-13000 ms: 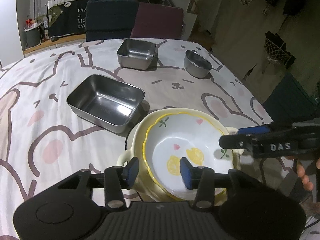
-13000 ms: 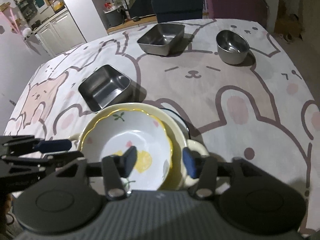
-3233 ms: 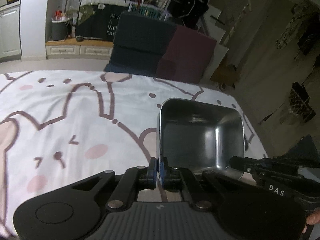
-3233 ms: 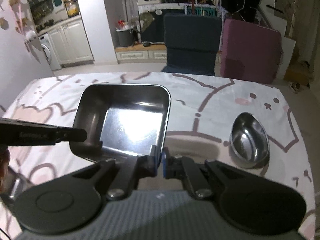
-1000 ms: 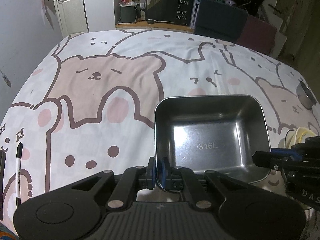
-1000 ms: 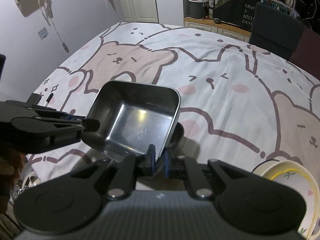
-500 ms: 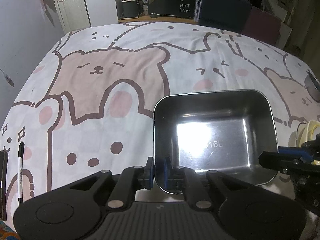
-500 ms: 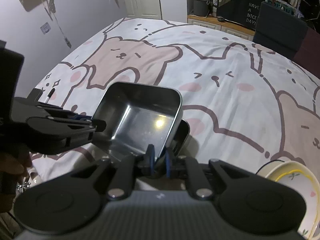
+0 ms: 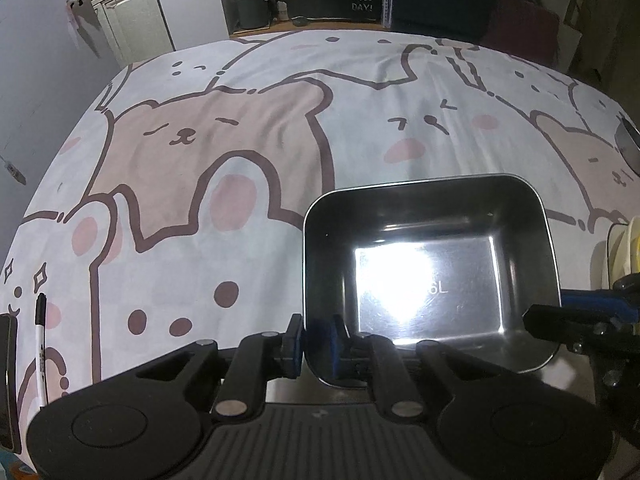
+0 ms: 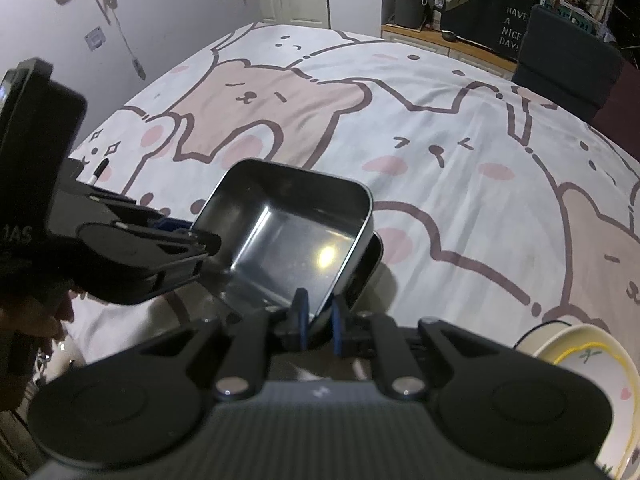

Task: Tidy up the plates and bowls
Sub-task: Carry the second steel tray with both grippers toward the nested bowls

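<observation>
A square steel tray (image 9: 428, 280) sits nested in a second steel tray (image 10: 370, 258) whose rim shows under it on the bear-print tablecloth. My left gripper (image 9: 316, 340) straddles the upper tray's near-left rim with its pads slightly apart from the wall. My right gripper (image 10: 318, 322) straddles the tray's (image 10: 288, 232) right rim, pads also slightly apart. The yellow-rimmed ceramic bowl (image 10: 576, 384) stands at the right; its edge shows in the left wrist view (image 9: 628, 256).
A small round steel bowl (image 9: 628, 144) sits at the far right edge. A black pen (image 9: 40, 340) lies at the table's left edge. Two chairs (image 10: 568, 60) stand behind the table (image 9: 240, 160).
Both grippers carried the steel tray across the table and lowered it into the second tray. Over the last half second both sets of jaws have parted slightly off the rim.
</observation>
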